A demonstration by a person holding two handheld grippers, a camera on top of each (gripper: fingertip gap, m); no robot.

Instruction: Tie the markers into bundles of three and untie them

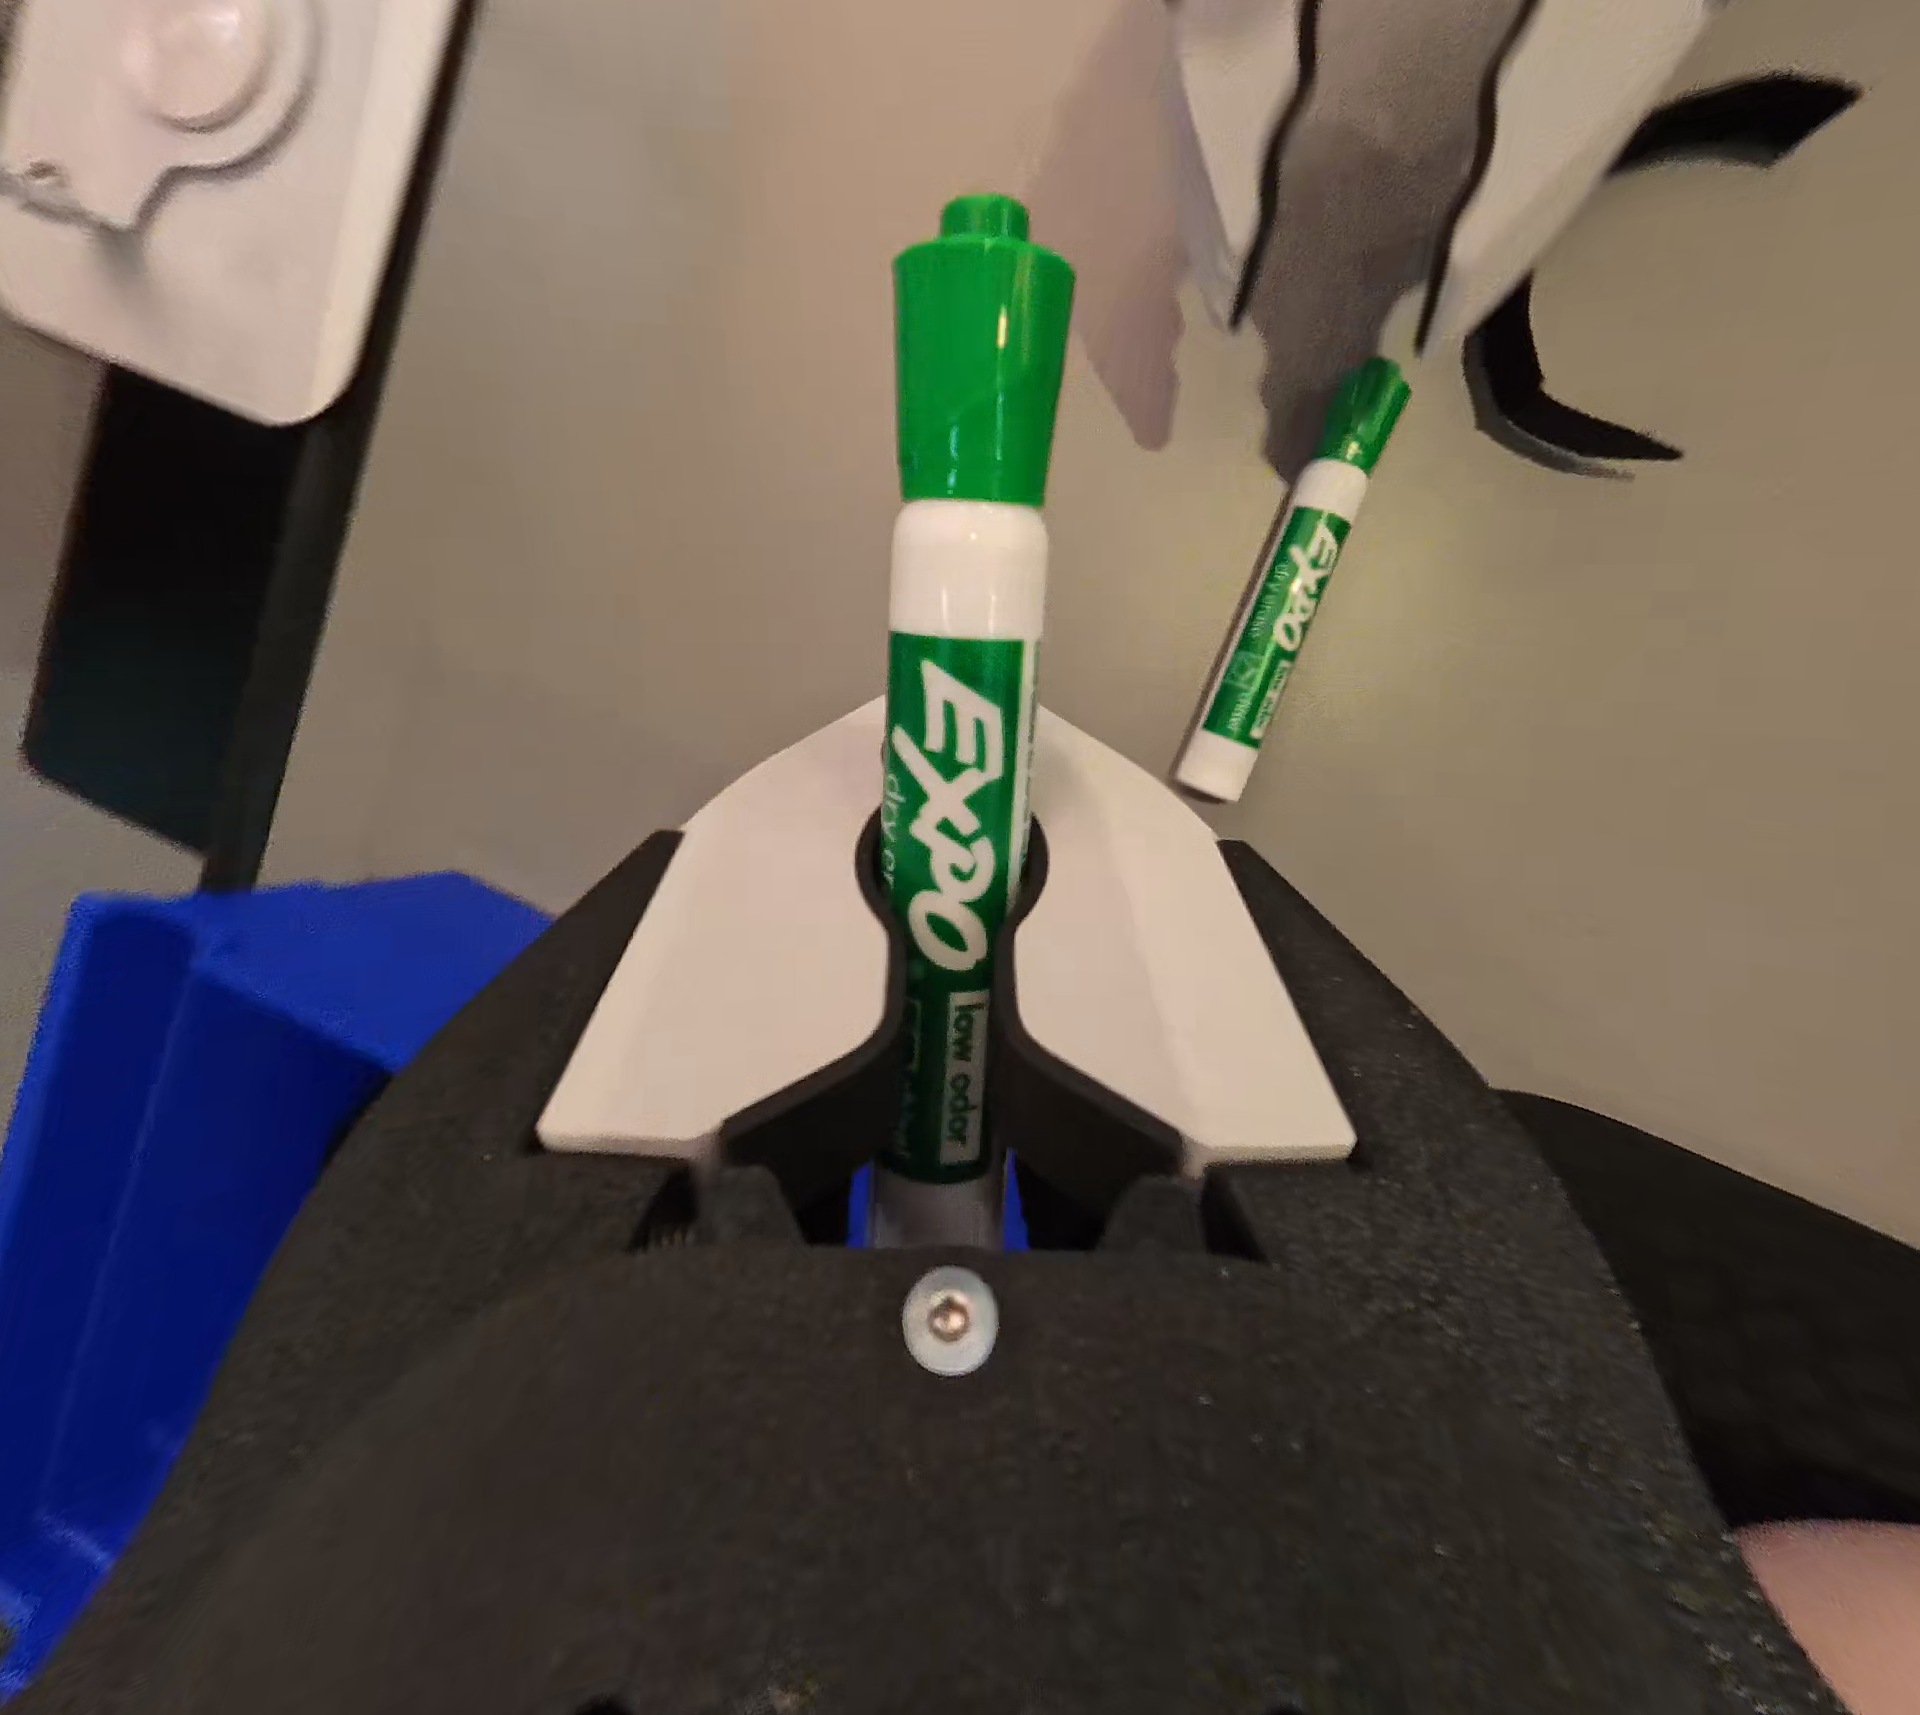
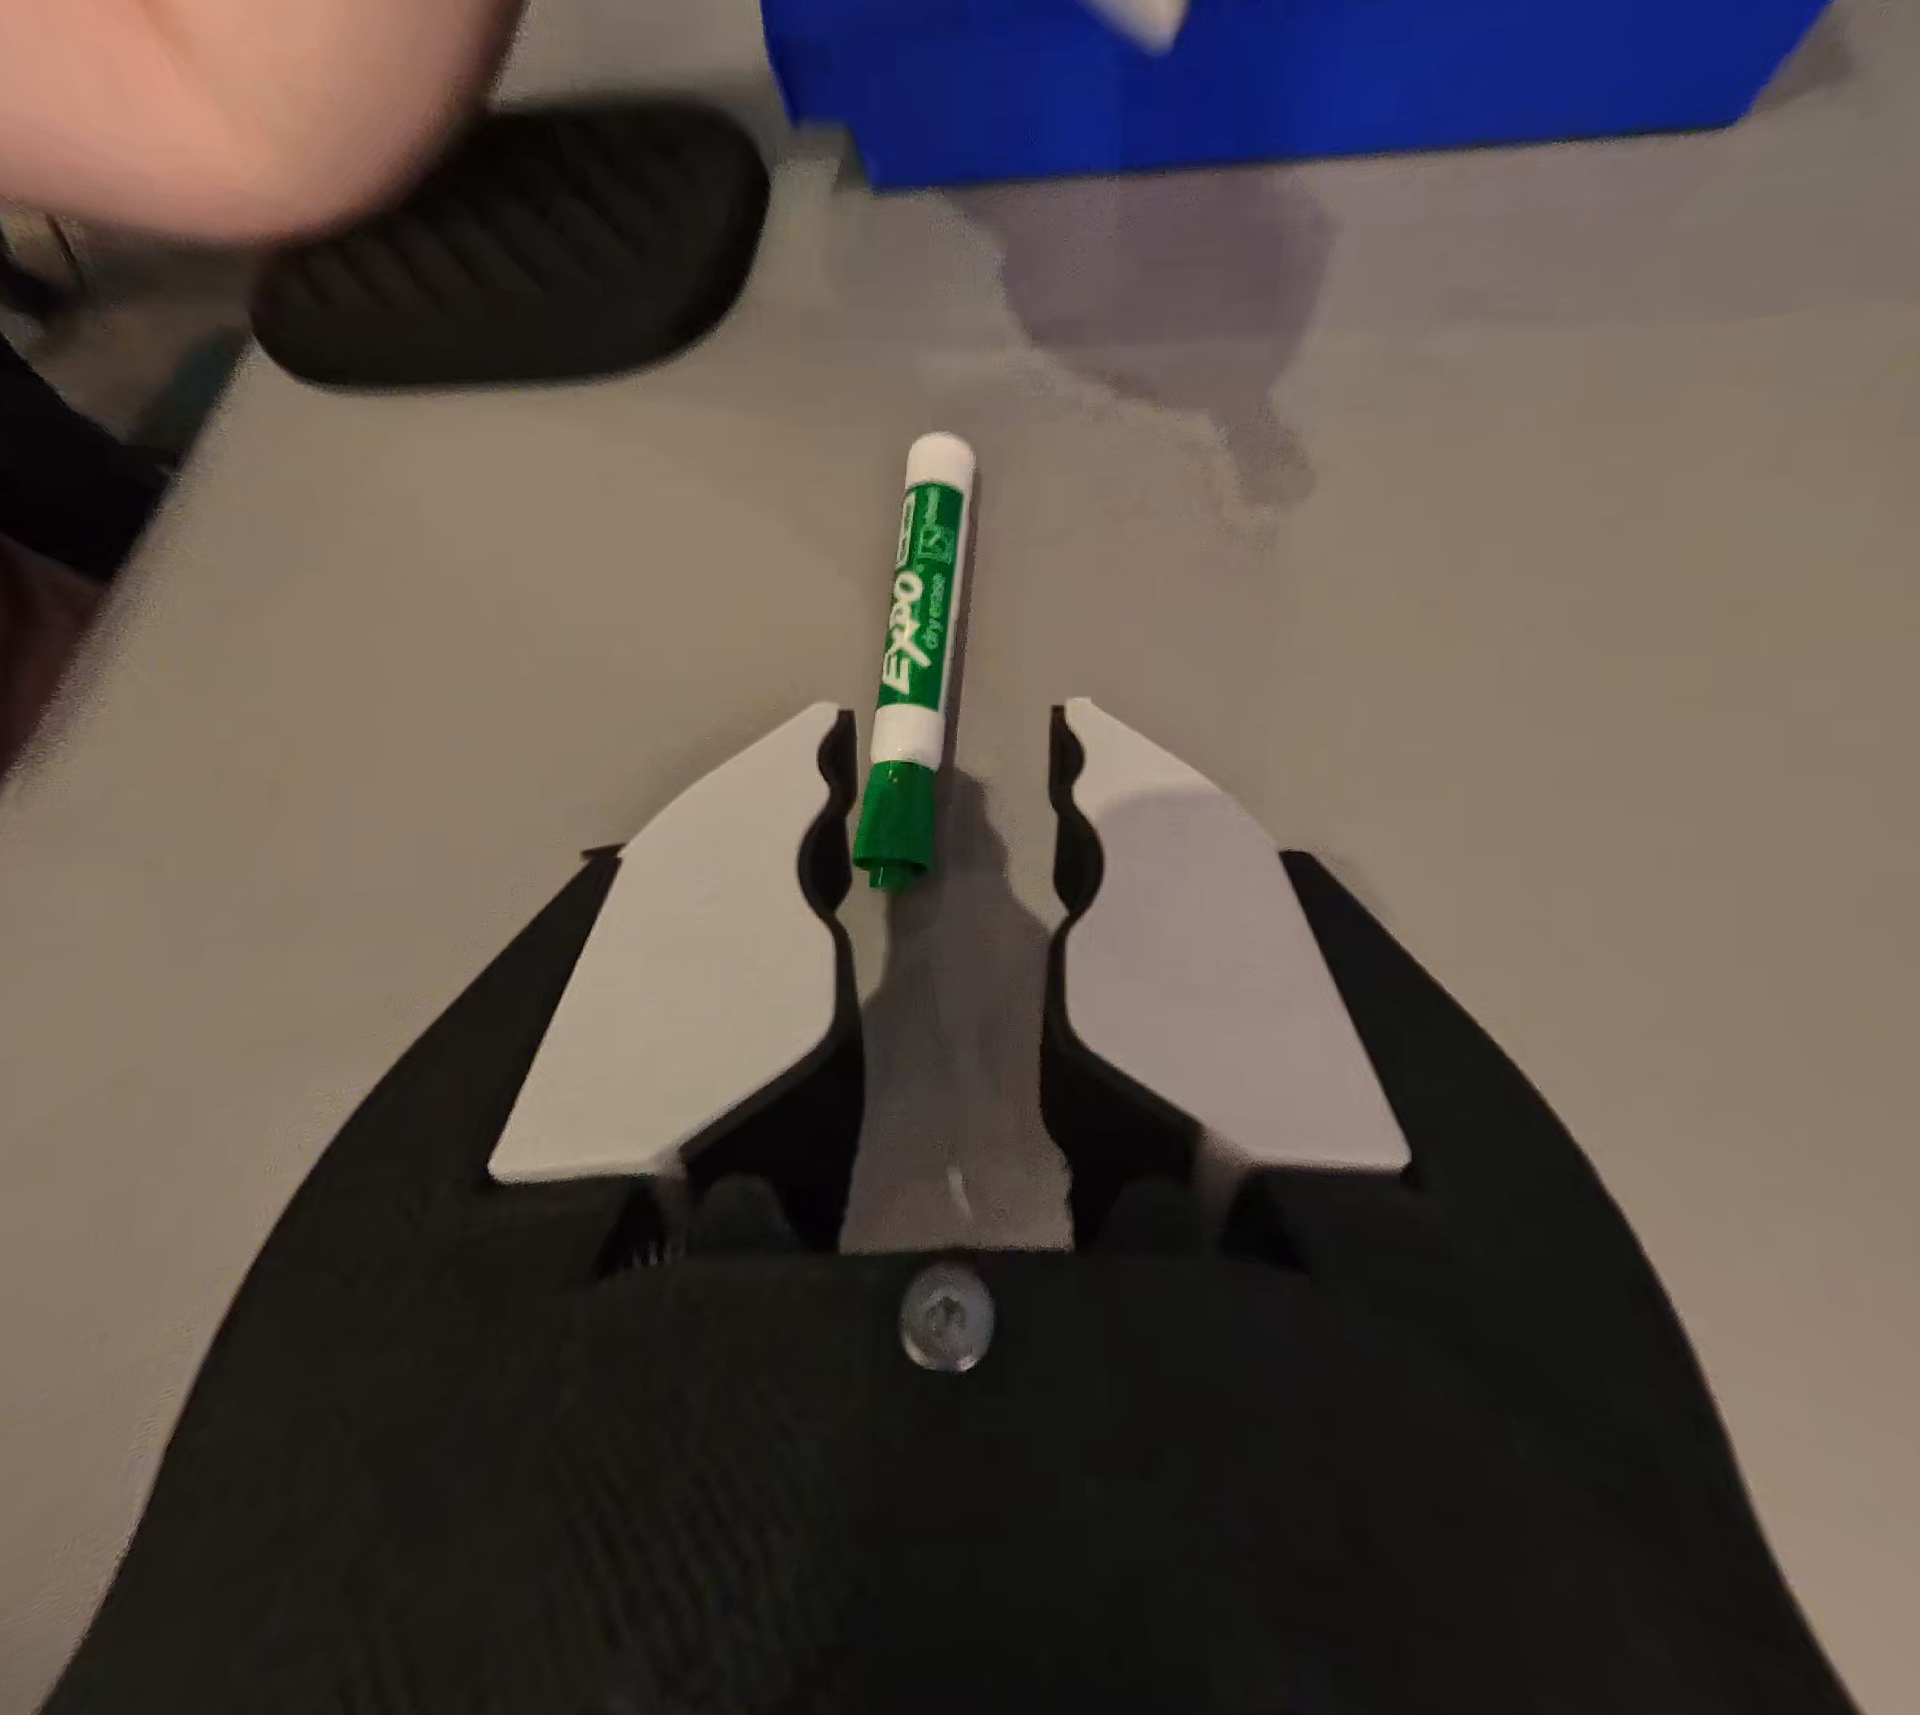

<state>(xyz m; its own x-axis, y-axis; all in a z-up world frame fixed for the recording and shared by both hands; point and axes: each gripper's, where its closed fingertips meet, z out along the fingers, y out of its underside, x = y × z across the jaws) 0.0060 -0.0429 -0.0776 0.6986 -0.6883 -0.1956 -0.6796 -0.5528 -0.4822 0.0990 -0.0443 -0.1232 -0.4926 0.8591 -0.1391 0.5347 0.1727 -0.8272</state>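
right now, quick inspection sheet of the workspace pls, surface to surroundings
surface: grey table, bare apart from the items below
job's things: two green markers; held marker in the left gripper, loose marker flat on the table; no tie seen
clutter: blue bin; black pad
grippers: left shut on a marker; right gripper open, over the loose marker's cap end
cables: nothing seen
surroundings: white block at the table edge; a hand, blurred

Dim warm light, soft shadows, blurred wide-angle edges (centres stay sharp).
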